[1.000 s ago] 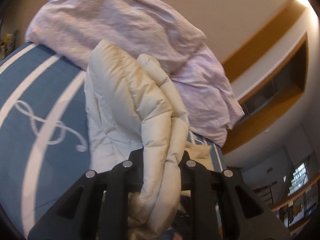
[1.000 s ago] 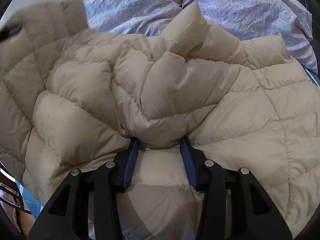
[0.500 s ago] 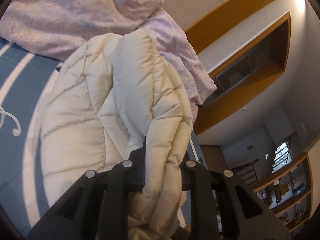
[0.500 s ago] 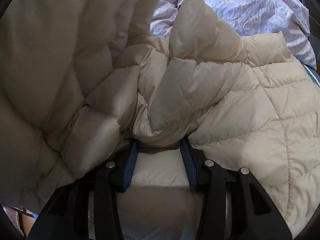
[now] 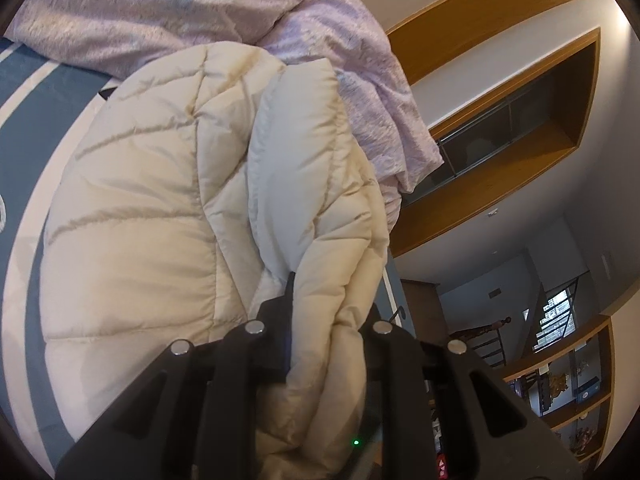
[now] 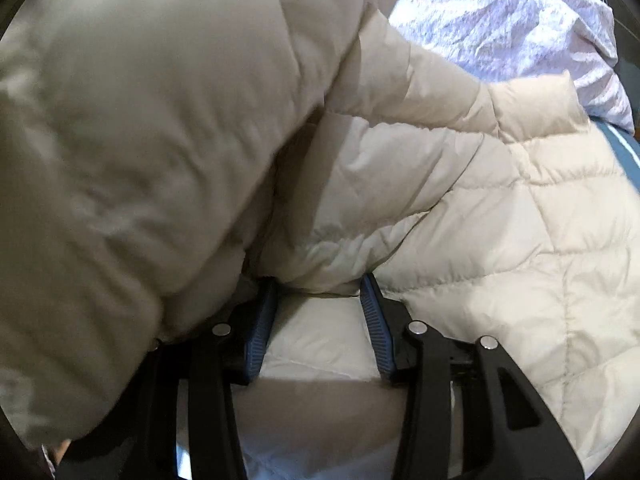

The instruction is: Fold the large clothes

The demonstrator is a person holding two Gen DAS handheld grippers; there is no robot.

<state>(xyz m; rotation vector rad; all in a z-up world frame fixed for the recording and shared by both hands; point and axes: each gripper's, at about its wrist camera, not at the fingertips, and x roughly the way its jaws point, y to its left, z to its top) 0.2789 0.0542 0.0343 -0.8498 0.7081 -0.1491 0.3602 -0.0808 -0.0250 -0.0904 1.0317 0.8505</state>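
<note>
A cream quilted puffer jacket (image 5: 160, 208) lies on the bed. My left gripper (image 5: 330, 312) is shut on a thick fold of it, which bulges up between the black fingers and hides the pads. In the right wrist view the same jacket (image 6: 500, 216) fills the picture. My right gripper (image 6: 318, 292) is shut on another bunched fold, with the blue pads (image 6: 262, 320) pressing its sides. A large flap of the jacket (image 6: 140, 140) hangs over the left half of that view, close to the lens and blurred.
A blue bedspread (image 5: 24, 128) with white stripes covers the bed. A crumpled lilac duvet (image 5: 160, 12) lies along the far side, also seen as the duvet (image 6: 500, 20) at upper right. A wooden wall niche (image 5: 520, 128) and shelves (image 5: 568, 384) lie beyond the bed edge.
My left gripper has swung its fold across, so the jacket now spreads wider over the bedspread. In the right wrist view a flap has come over from the left and covers that half.
</note>
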